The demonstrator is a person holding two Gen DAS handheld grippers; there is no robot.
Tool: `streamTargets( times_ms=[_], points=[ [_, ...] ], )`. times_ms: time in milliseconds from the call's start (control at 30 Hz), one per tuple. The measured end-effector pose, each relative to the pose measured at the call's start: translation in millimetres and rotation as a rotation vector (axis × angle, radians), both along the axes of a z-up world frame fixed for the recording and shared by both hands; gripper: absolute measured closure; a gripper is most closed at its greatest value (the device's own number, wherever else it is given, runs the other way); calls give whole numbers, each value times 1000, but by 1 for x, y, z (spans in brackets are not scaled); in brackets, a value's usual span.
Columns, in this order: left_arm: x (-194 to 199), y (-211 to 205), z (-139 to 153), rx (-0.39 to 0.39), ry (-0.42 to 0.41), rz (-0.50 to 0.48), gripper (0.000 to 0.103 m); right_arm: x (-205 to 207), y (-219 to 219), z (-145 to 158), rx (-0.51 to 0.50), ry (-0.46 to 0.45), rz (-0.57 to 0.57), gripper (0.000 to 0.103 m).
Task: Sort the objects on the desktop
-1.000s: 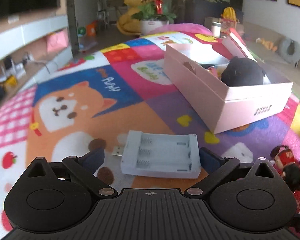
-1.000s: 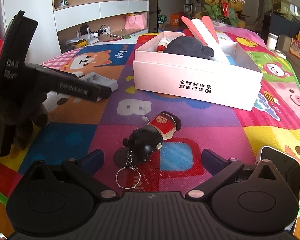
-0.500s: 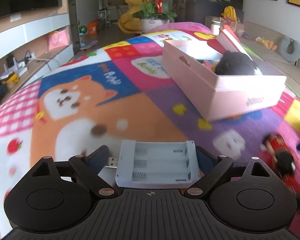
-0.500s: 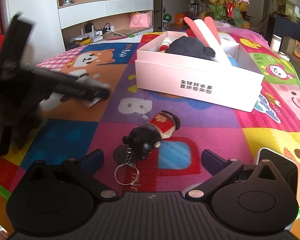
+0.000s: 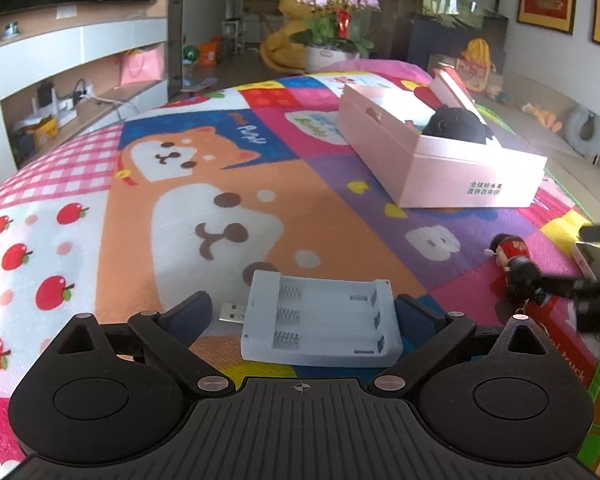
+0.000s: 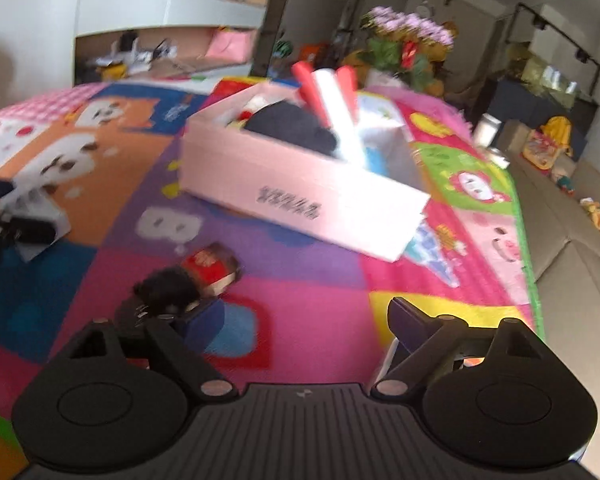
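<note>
A pale grey battery charger (image 5: 320, 320) with a USB plug sits between the fingers of my left gripper (image 5: 302, 314), lifted above the colourful mat; the gripper is shut on it. It also shows in the right wrist view (image 6: 32, 210). A pink box (image 5: 440, 152) holding a black plush and other items stands at the right; it also shows in the right wrist view (image 6: 300, 184). A doll keychain (image 6: 192, 280) in red lies on the mat by the left finger of my right gripper (image 6: 304, 320), which is open and empty. The keychain also shows in the left wrist view (image 5: 518, 264).
The cartoon play mat (image 5: 200, 184) covers the table. A phone-like flat object (image 5: 592, 256) lies at the mat's right edge. A flower pot (image 5: 332, 40) stands beyond the far end. A beige sofa (image 6: 572, 260) runs along the right.
My left gripper has lifted the charger and drawn back toward the near edge. My right gripper has swung right and forward, so the keychain is now by its left finger; its view is blurred.
</note>
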State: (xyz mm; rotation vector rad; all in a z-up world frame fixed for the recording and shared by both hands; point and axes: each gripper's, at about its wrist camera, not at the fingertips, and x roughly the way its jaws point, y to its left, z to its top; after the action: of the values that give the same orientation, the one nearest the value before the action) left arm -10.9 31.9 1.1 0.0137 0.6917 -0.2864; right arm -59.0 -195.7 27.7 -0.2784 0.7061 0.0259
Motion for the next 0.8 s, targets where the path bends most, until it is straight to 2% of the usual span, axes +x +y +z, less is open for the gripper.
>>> streamTargets(
  times_ms=[100, 200, 267, 500, 600, 733, 800],
  points=[
    [0, 3, 0, -19, 0, 12, 2, -5, 18, 0, 43, 17, 95, 14],
    [0, 4, 0, -26, -1, 19, 2, -11, 33, 4, 66, -7, 184, 13],
    [0, 4, 0, -27, -1, 19, 2, -11, 35, 6, 79, -19, 199, 9],
    [0, 4, -1, -27, -1, 19, 2, 5, 28, 5, 114, 7, 215, 10],
    [0, 5, -1, -28, -1, 19, 2, 14, 26, 2, 151, 55, 243, 15],
    [0, 5, 0, -32, -3, 18, 1, 25, 26, -3, 193, 117, 239, 37],
    [-1, 5, 0, -38, -4, 16, 1, 26, 23, -2, 226, 124, 222, 38]
  ],
)
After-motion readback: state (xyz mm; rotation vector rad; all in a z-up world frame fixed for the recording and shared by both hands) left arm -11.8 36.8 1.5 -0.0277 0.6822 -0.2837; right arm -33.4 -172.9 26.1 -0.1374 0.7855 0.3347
